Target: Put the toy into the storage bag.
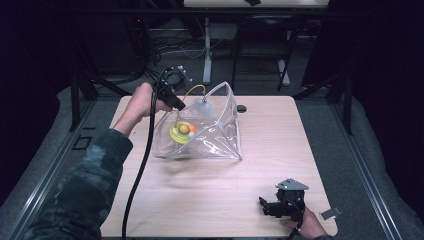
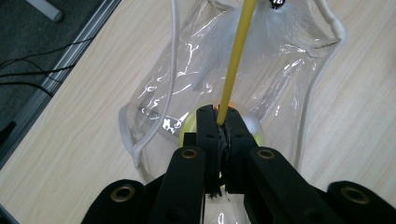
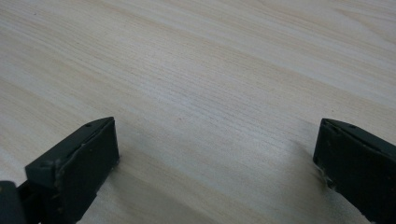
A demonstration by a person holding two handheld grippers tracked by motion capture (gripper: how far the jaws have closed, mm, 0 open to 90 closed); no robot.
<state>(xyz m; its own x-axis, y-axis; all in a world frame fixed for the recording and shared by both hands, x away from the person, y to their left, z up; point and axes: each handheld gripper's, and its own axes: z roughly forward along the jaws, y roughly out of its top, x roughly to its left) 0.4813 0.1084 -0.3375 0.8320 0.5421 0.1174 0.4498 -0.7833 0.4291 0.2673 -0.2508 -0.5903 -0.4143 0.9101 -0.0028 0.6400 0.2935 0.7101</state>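
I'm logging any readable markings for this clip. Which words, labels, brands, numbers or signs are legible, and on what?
None: no text can be read in any view.
Clear plastic bag: glare and creases, no print.
Yellow rod clamped in the left gripper: plain.
Right gripper, open over the wooden table: no marks.
Small grey piece at the table's corner: too small to tell whether it bears any text.

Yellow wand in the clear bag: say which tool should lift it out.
Left. The left tool is already shut on the yellow wand inside the clear bag; the right tool rests open on bare table, far away.
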